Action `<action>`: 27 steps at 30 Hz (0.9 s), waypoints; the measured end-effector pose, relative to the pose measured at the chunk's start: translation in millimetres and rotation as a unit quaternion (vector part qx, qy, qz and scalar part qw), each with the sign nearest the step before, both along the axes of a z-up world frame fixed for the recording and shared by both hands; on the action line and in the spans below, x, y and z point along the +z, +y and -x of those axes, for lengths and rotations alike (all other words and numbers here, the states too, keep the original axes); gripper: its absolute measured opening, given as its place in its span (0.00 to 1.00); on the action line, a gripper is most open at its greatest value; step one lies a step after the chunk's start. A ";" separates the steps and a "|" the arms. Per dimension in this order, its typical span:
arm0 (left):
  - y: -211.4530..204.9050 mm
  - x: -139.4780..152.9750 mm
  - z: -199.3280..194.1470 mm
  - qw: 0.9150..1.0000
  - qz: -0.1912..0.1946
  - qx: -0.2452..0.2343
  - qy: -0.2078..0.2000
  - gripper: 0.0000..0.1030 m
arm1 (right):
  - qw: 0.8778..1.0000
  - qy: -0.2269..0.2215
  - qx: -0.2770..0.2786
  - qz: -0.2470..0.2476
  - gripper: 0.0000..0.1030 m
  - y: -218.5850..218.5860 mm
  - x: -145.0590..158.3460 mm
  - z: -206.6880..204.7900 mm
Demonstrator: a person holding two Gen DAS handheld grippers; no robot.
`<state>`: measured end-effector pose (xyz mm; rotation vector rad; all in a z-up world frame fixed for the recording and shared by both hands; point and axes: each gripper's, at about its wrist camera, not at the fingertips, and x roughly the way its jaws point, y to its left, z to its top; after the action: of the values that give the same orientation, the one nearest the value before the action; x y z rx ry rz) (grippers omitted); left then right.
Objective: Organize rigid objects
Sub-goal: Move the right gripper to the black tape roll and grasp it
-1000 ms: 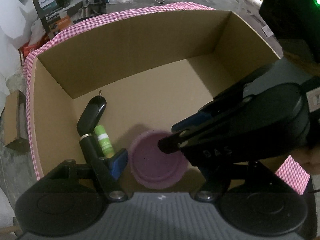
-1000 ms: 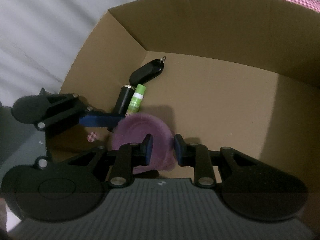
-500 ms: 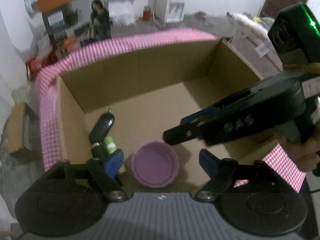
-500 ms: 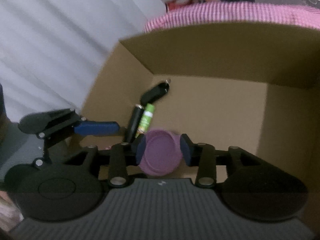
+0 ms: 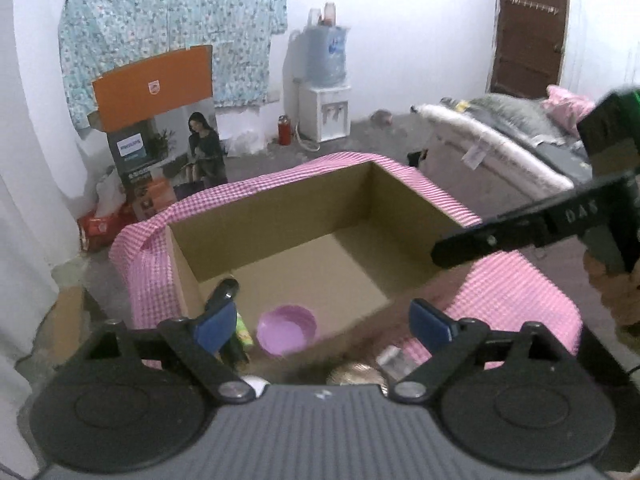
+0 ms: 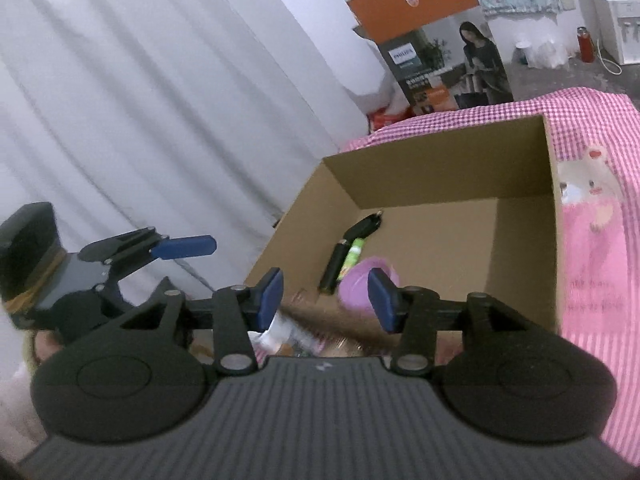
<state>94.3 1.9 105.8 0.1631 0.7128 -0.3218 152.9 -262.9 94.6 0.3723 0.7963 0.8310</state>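
Note:
An open cardboard box (image 5: 276,216) (image 6: 440,172) stands on a pink checked cloth. On its floor lie a purple bowl (image 5: 286,330) (image 6: 362,282), a green tube (image 6: 352,258), a black cylinder (image 6: 332,270) and a black key fob (image 6: 362,228), all near the left wall. My left gripper (image 5: 324,320) is open and empty, raised above the box's near edge. My right gripper (image 6: 326,298) is open and empty, also raised on the near side. The right gripper shows in the left wrist view (image 5: 520,232).
Blurred small items, one round and golden (image 5: 356,374), lie on the cloth before the box. A white curtain (image 6: 140,100) hangs at the left. A printed carton (image 5: 168,152), a water dispenser (image 5: 326,108) and a bed (image 5: 500,136) stand beyond.
The right gripper opened and let go of the purple bowl, which now lies in the box. Both grippers have lifted up and back out of the box.

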 end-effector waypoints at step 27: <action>-48.4 -159.8 38.4 0.994 -0.046 0.000 0.103 0.80 | 0.995 0.065 -0.007 0.082 0.40 56.6 -129.1 78.9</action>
<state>55.8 -46.5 -54.1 0.2191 0.9335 -0.3084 74.0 -206.4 -34.5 0.2878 0.9747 0.7288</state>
